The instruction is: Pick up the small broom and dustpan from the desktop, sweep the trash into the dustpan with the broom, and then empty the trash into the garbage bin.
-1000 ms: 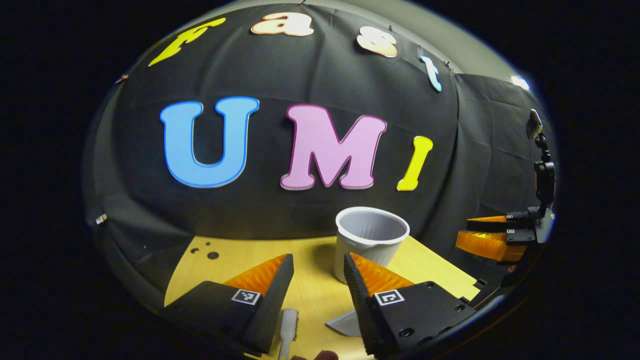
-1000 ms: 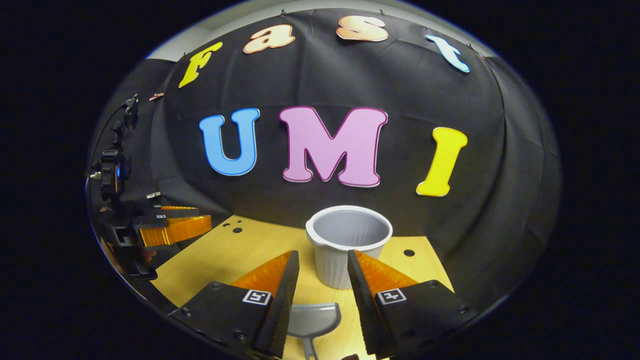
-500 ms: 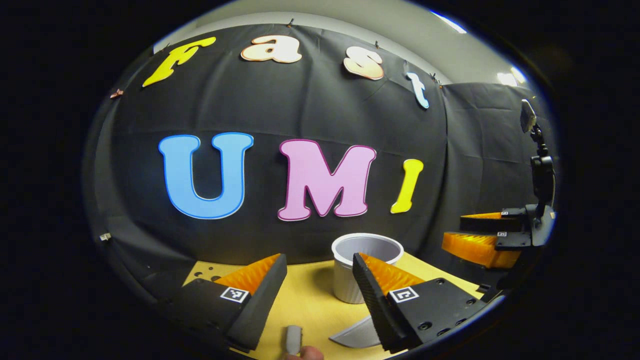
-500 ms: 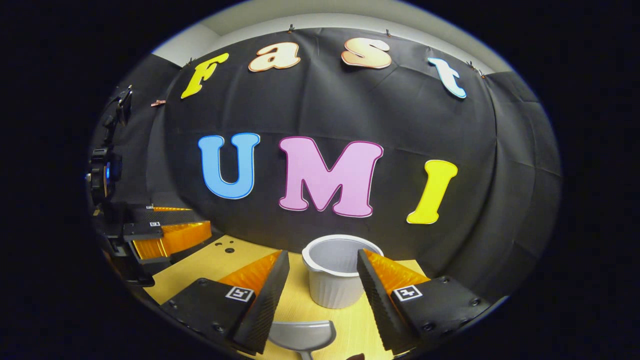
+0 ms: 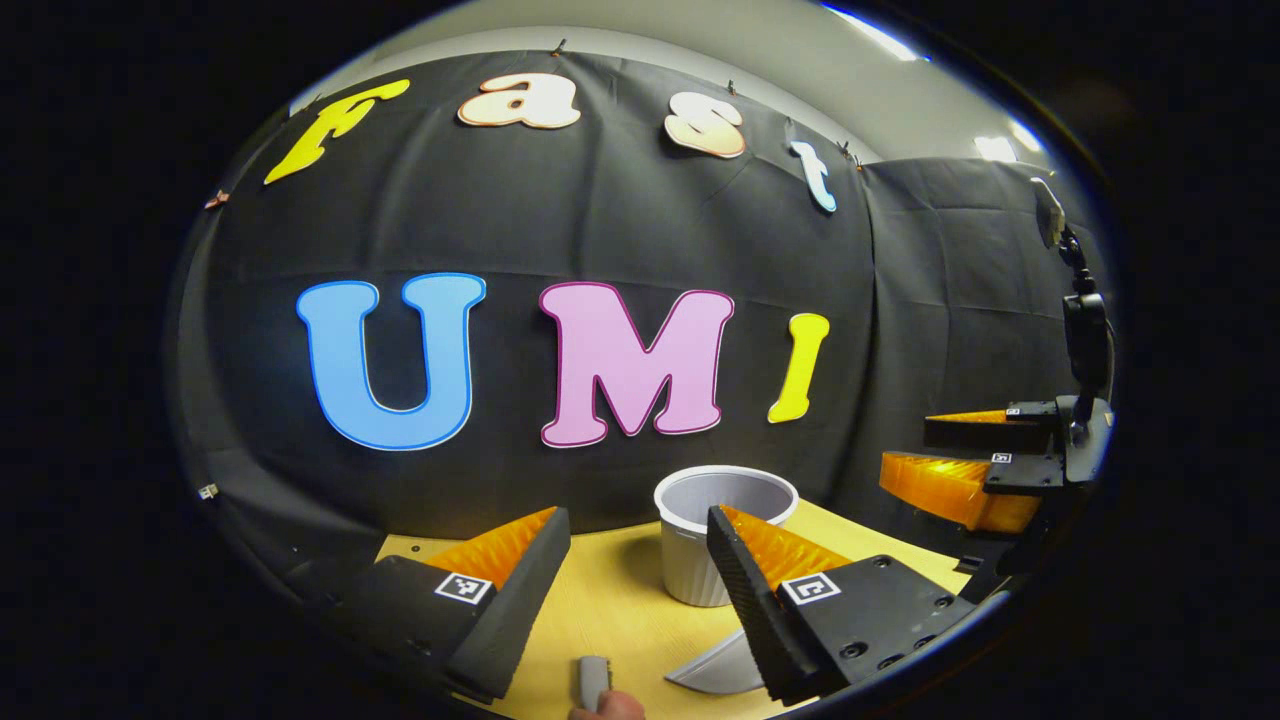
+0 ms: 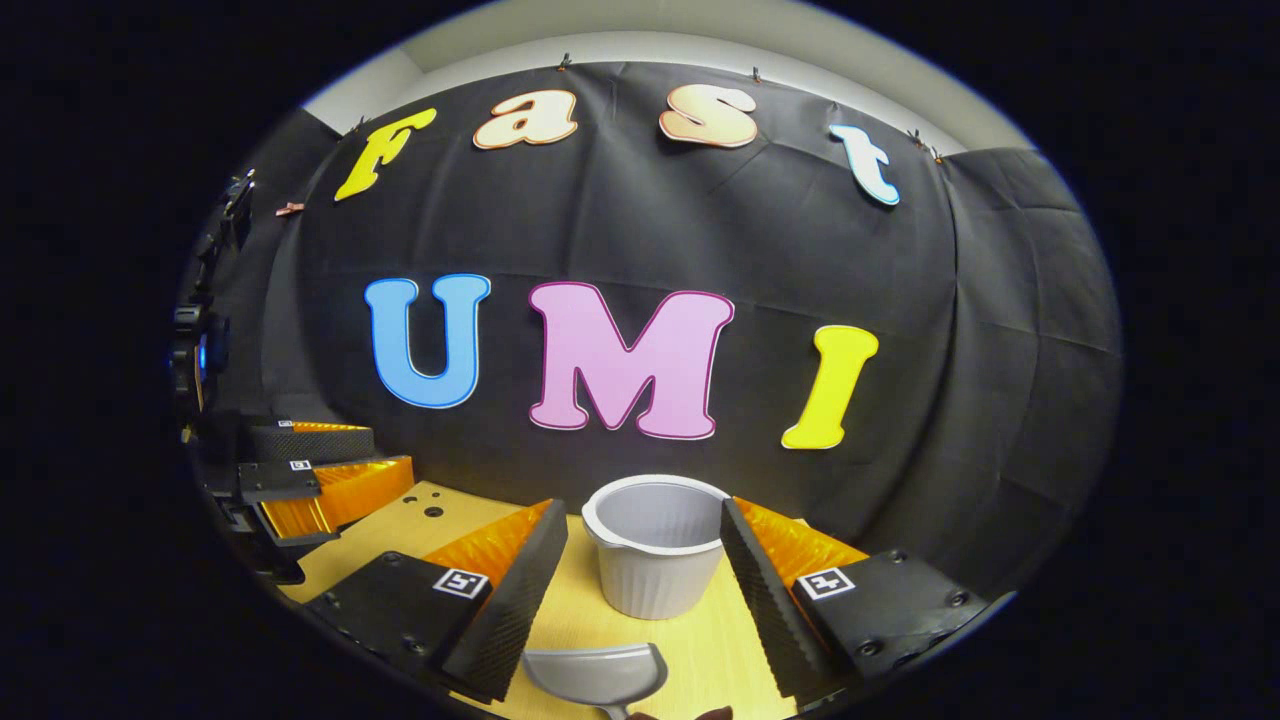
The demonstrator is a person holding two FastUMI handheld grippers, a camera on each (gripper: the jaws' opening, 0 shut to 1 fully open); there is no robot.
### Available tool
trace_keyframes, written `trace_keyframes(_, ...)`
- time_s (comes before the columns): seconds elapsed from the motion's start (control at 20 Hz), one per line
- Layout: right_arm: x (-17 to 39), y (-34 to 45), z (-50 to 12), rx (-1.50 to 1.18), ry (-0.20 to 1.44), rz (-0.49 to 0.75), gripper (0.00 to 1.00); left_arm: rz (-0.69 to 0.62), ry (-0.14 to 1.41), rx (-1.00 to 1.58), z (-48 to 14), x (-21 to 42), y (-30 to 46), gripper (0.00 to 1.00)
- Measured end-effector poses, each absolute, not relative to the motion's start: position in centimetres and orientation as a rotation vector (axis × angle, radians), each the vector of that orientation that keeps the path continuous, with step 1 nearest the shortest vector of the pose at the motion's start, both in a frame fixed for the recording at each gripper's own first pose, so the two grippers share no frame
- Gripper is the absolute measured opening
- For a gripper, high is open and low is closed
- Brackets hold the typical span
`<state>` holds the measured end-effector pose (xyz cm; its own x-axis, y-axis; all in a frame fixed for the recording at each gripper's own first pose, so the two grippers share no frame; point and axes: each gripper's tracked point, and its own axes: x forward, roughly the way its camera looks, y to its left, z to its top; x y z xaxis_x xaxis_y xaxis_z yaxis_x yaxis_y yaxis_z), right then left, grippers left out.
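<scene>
Dim booth, ceiling glare upper right, edges fisheye-warped.

Both views low over desktop [image 5: 620, 600], facing booth wall; share garbage bin [image 5: 722, 535], seen near.

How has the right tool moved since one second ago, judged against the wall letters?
Yes. In the right gripper view the right tool has tilted upward: the letters and the white bin now sit lower in the picture.

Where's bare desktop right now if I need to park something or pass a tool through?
Bare wood lies left of the garbage bin, reaching toward the holes at the desktop far-left corner. A narrower strip lies right of the bin. It is crowded in front of the bin, where the dustpan and broom lie.
</scene>
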<state>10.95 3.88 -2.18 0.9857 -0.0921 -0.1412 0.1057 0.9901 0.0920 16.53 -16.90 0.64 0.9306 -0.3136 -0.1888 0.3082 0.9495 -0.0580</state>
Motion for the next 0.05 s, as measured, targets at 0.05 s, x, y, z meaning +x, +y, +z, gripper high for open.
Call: trace_keyframes(0.05,11.11,3.63,-1.87,0.107,0.128,-0.096,0.96,-0.315,0.198,-0.028,0.67,16.53,-17.07,0.9)
